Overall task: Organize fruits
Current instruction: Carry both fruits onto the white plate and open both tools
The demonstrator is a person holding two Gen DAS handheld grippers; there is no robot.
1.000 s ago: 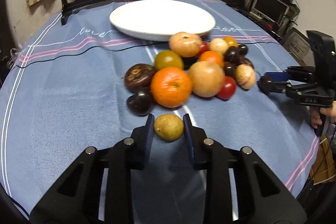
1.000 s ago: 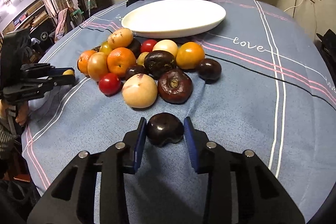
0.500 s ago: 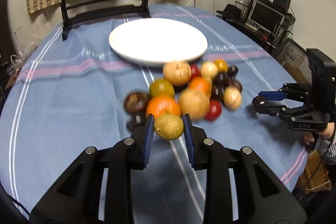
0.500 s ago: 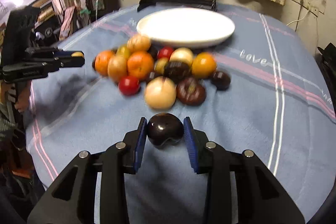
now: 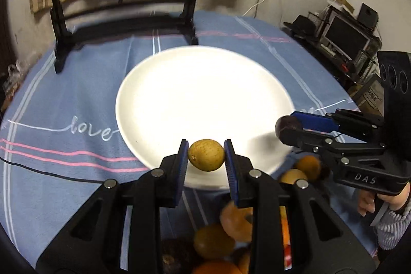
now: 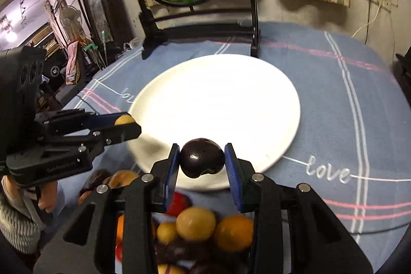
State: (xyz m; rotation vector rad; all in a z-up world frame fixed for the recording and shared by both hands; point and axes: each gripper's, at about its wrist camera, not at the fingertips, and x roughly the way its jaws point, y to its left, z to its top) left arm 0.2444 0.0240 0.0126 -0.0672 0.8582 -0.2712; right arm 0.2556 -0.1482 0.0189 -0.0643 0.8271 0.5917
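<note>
Both grippers angle downward over the near rim of the white plate (image 5: 205,99), side by side. The left gripper (image 5: 206,155) is clamped narrow on a small yellow-green fruit (image 5: 206,155), its blue pads pressing the fruit from either side; the fruit hangs above the plate's front edge, clear of its surface. The right gripper (image 6: 201,161) holds a dark purple fruit (image 6: 201,161) the same way, over the plate's near rim. In the left wrist view the right gripper reaches in from the right, a hand (image 5: 370,202) wrapped around its handle. In the right wrist view the left gripper enters from the left at about the same height. The fruit pile (image 6: 200,225) lies on the blue cloth (image 6: 334,94) of the desk, below both grippers and just short of the plate.
</note>
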